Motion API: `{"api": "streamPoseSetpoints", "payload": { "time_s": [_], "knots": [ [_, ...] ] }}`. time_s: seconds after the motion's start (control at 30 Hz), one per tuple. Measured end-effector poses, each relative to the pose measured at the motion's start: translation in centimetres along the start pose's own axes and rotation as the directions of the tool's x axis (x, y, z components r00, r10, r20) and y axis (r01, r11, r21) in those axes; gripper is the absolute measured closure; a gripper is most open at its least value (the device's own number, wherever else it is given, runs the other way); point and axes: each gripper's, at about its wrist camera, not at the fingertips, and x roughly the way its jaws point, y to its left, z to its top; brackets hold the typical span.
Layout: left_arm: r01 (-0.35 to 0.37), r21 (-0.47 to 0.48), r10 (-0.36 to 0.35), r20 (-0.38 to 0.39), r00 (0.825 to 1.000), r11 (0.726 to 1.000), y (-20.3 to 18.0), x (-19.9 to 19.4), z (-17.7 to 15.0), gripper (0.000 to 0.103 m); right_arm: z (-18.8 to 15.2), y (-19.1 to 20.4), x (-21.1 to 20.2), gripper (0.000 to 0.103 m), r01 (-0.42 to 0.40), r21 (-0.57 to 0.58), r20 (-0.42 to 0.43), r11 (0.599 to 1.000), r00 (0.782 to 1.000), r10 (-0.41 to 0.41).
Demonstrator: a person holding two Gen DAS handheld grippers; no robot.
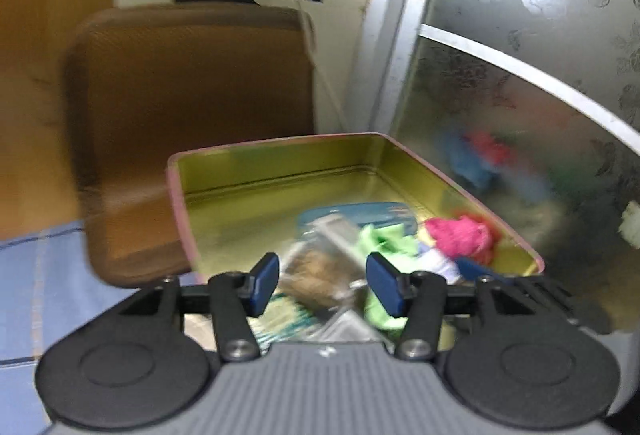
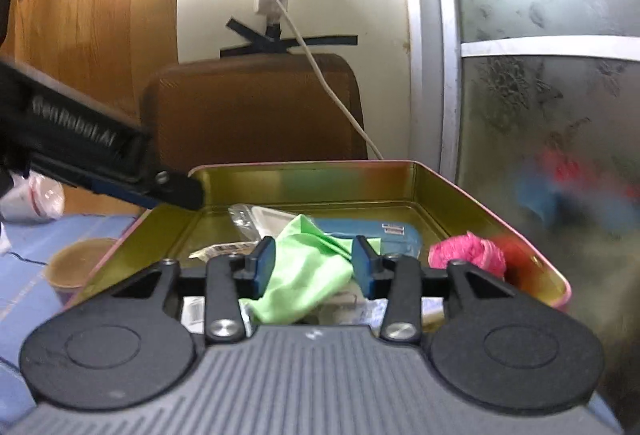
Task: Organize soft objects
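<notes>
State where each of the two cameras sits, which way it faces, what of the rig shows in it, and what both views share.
Left wrist: sits on the left gripper, looking forward and down into the gold tin; its own open blue-padded fingers show.
Right wrist: sits on the right gripper, facing the same tin; its open fingers frame the green cloth, and the left gripper enters from the picture's left.
Shared: tin, green cloth, pink yarn, brown chair.

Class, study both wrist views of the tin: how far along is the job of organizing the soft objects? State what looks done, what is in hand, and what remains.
Done: the green cloth, pink yarn ball and blue pouch already lie inside the tin.
In hand: nothing. The left claw and right claw both stand open above the pile, pads pressing on nothing.
Left: the contents lie in a loose heap, so tidying may remain; any items outside the tin are not visible.
</notes>
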Motion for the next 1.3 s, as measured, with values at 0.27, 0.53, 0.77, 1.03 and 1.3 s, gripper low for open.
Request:
{"api": "streamPoseSetpoints", "payload": {
  "time_s": [0.27, 0.53, 0.77, 1.03, 1.3],
  "knots": [
    [-0.145, 0.091, 0.141, 0.054, 0.989, 0.985, 0.4, -6.8, -4.5, 0.043, -1.0, 1.2, -6.8, 0.058, -0.087, 0.233, 0.045, 0.969, 0.996, 0.079],
    [-0.26, 0.026, 0.258, 0.059, 0.964, 0.965, 2.8, -12.6, -10.7, 0.0, -3.4, 6.4, -10.8, 0.051, -0.095, 0.302, -0.067, 0.949, 0.99, 0.121],
    [-0.324, -0.033, 0.325, 0.027, 0.945, 0.946, 4.7, -15.3, -14.4, 0.0, -4.3, 10.6, -12.8, 0.046, -0.092, 0.313, -0.115, 0.945, 0.984, 0.133],
    [-0.347, -0.069, 0.35, 0.034, 0.936, 0.935, 5.7, -16.7, -16.5, 0.0, -4.2, 13.6, -14.5, 0.044, -0.072, 0.273, -0.11, 0.959, 0.988, 0.105],
    [-0.374, -0.032, 0.375, 0.048, 0.926, 0.927, 5.2, -17.7, -17.0, 0.0, -4.2, 13.6, -14.7, 0.042, -0.087, 0.268, -0.107, 0.959, 0.987, 0.119]
  ]
}}
